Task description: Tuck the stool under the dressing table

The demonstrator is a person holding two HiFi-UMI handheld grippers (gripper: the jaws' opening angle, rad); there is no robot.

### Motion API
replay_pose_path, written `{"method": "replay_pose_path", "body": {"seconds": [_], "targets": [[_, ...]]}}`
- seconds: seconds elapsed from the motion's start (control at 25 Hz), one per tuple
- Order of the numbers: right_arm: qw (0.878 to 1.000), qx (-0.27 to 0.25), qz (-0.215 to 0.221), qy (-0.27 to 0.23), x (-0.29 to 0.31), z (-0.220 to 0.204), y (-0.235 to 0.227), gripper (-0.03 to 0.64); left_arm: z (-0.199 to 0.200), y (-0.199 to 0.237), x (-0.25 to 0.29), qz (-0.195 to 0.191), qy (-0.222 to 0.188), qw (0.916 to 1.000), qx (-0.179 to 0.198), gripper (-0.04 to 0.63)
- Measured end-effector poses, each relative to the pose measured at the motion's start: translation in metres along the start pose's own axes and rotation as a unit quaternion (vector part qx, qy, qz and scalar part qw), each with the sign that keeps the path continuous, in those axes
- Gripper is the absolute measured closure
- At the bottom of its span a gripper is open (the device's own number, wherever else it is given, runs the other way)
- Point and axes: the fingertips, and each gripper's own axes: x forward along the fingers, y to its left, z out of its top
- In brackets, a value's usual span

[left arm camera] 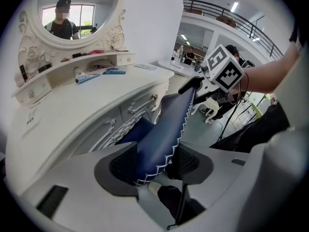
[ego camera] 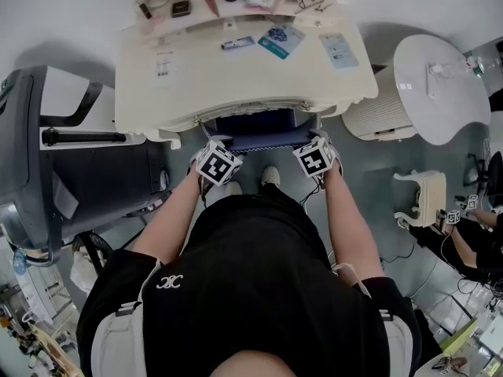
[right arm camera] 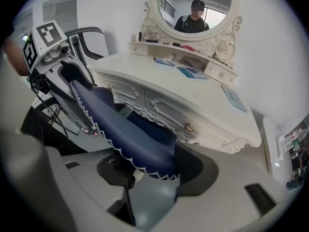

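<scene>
Standing just behind, I see the navy blue padded stool with white zigzag trim [ego camera: 263, 137] at the person's twelve o'clock. Its seat is partly beneath the front edge of the cream carved dressing table [ego camera: 236, 85]. The left gripper [ego camera: 214, 142] bites the seat's near corner at eleven o'clock and the right gripper [ego camera: 318, 142] the corner at one o'clock, each clamped on the cushion rim. I'd judge the cushion soft at its edge over a stiff frame and light enough to slide, so a hold at both corners should stop it slewing. The gripper views show the rim pinched between dark mesh pads, the drawer fronts and the oval mirror [left arm camera: 72, 13]. Only the head view shows how far under the tabletop the seat lies.
</scene>
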Motion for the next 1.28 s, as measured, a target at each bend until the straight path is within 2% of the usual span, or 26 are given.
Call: {"method": "replay_pose_path", "body": {"seconds": [0.12, 0.28, 0.6, 0.76, 0.96, 1.12, 1.28], "targets": [[1.0, -0.004, 0.003, -0.003, 0.001, 0.003, -0.007, 0.382, 0.007, 0.0, 0.002, 0.0, -0.004, 1.0, -0.005, 0.373], [1.0, -0.006, 0.003, -0.003, 0.003, 0.002, -0.015, 0.38, 0.007, -0.005, 0.007, -0.021, 0.001, 0.9995, -0.022, 0.373], [1.0, -0.019, 0.004, 0.001, 0.007, -0.006, -0.025, 0.379, 0.009, -0.017, 0.016, -0.031, 0.009, 0.9991, -0.029, 0.373], [1.0, -0.021, 0.005, 0.0, 0.006, -0.008, -0.023, 0.379, 0.008, -0.017, 0.017, -0.025, 0.007, 0.9993, -0.028, 0.373], [0.997, -0.078, 0.027, 0.011, 0.008, -0.011, -0.015, 0.379, 0.002, -0.018, 0.016, -0.009, 0.002, 0.9996, -0.027, 0.373], [0.994, -0.106, 0.011, 0.023, 0.003, -0.011, -0.015, 0.379, 0.005, -0.017, 0.015, 0.002, 0.008, 0.9998, -0.018, 0.373], [0.995, -0.102, 0.006, 0.017, -0.01, -0.011, -0.014, 0.38, 0.008, -0.019, 0.007, 0.002, 0.013, 0.9999, -0.007, 0.374]]}}
